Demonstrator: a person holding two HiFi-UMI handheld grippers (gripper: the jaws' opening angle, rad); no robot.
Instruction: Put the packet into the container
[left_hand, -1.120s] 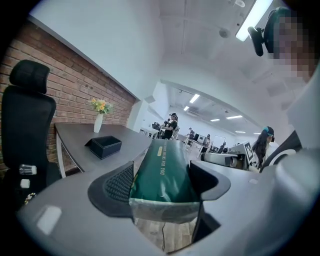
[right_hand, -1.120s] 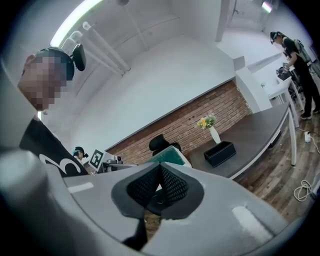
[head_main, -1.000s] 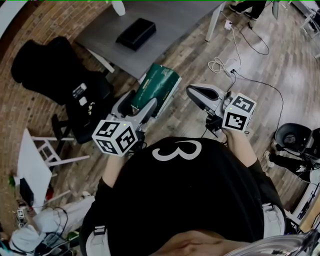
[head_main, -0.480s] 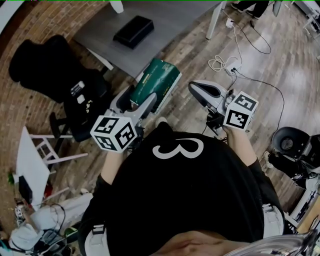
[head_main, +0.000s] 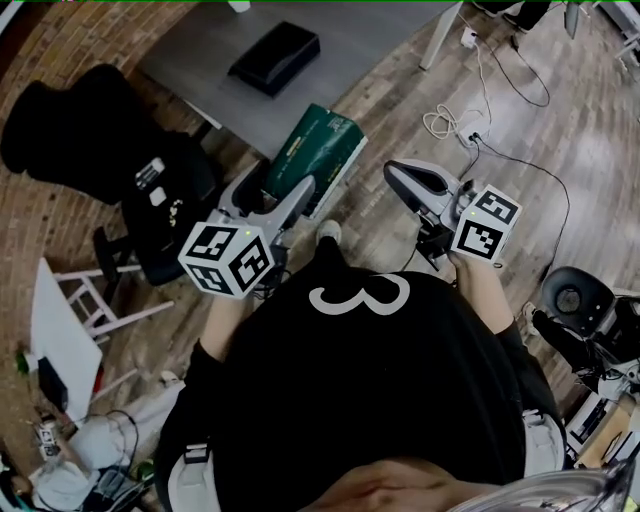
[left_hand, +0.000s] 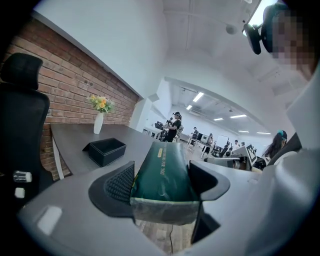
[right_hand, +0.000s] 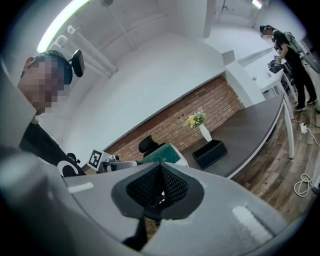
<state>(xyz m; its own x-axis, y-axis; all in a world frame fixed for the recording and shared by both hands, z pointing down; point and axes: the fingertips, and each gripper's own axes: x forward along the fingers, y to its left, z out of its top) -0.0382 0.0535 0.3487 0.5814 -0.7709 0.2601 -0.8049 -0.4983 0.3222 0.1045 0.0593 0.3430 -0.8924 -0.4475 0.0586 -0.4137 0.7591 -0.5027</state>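
Observation:
My left gripper (head_main: 275, 196) (left_hand: 161, 186) is shut on a dark green packet (head_main: 312, 153) (left_hand: 163, 172), which sticks out forward between the two pads, held in the air over the wooden floor. The black open container (head_main: 274, 58) (left_hand: 105, 150) (right_hand: 210, 153) stands on the grey table (head_main: 210, 50) ahead, well apart from the packet. My right gripper (head_main: 415, 185) (right_hand: 159, 189) is shut with its pads together and nothing between them, level with the left one and to its right. The packet (right_hand: 166, 154) shows in the right gripper view too.
A black office chair (head_main: 100, 150) stands left of the table against the brick wall (head_main: 60, 40). Cables and a power strip (head_main: 462, 130) lie on the floor at the right. A vase of flowers (left_hand: 99, 119) stands at the table's far end. A white stool (head_main: 70, 310) is at the left.
Both grippers and the packet have shifted a little forward toward the table as the person steps ahead. The grip on the packet is unchanged.

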